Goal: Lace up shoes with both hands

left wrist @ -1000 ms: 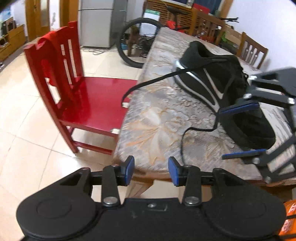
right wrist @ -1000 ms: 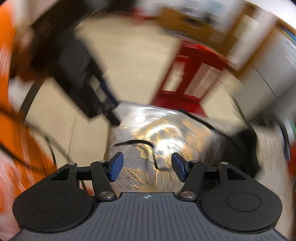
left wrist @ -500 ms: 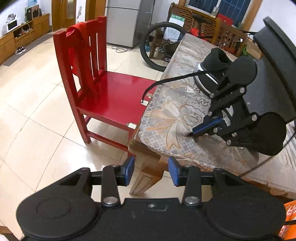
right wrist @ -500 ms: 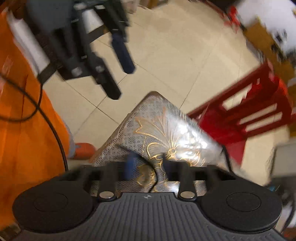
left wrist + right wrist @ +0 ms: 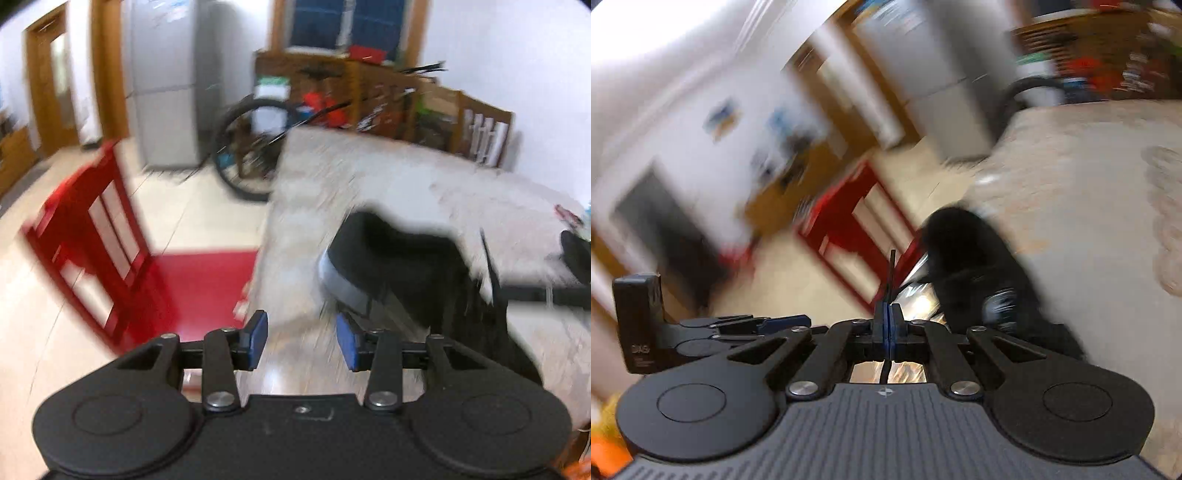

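A black sneaker (image 5: 399, 266) with a silver heel band lies on the patterned tablecloth (image 5: 369, 177); it also shows, blurred, in the right wrist view (image 5: 971, 266). My left gripper (image 5: 301, 341) is open and empty just short of the shoe's heel. My right gripper (image 5: 887, 317) is shut on the black shoelace (image 5: 892, 266), whose tip sticks up above the blue pads. The left gripper's body also shows in the right wrist view (image 5: 701, 332) at the lower left. Both views are motion-blurred.
A red wooden chair (image 5: 110, 254) stands on the tiled floor left of the table. A bicycle wheel (image 5: 243, 147), a grey fridge (image 5: 166, 85) and wooden chairs (image 5: 476, 129) stand beyond the table.
My right gripper has closed on the shoelace and lifted it. My left gripper has swung from the floor side back toward the shoe's heel. Both cameras are moving fast.
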Motion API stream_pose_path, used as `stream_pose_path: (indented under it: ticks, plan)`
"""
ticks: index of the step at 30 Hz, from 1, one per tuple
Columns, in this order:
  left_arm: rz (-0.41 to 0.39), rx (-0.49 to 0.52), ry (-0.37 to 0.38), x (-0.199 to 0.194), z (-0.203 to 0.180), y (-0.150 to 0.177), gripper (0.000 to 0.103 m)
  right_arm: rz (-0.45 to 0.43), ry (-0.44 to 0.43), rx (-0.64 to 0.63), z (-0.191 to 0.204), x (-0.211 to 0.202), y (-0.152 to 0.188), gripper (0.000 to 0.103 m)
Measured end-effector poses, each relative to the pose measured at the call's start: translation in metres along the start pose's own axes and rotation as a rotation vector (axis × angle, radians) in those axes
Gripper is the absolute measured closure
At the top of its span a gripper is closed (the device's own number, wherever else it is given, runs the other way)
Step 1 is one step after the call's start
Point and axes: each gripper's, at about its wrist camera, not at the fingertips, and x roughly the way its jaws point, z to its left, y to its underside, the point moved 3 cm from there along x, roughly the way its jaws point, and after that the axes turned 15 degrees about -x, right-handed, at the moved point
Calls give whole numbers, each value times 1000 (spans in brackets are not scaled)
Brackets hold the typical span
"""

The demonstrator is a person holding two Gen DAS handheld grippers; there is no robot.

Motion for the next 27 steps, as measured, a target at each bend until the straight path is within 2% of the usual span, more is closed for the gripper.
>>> stream_pose_path:
  ticks: [2,4,8,10,13,16,21,23,27]
  plan:
    - [15,78,28,20,-19,-28,63,-21,17,8,-7,-10,2,101]
    - [63,165,37,43,-35,-45,63,-40,14,18,-17,-21,4,101]
    - [191,319,-24,84,-54,-45,62,-87,-1,48,-18,-21,11,101]
    - [209,336,-26,88,-58,-42,61,-106,-5,43,-20,-22,11,101]
    - [243,333,-71,87,-62,-36,61,-131,-10,68,-25,-11,10,101]
    - [278,288,-160,80,-68,-31,63,-126,-26,85,-33,-7,6,101]
    - [332,150,-321,61,-72,-14,64,-72,-116,20,-25,-3,-5,101]
    - [350,68,-355,53,-72,-4,64,-65,-143,2,-22,-1,-7,101]
    - [358,-64,-363,37,-73,3,63,-61,-152,8,-22,4,-11,101]
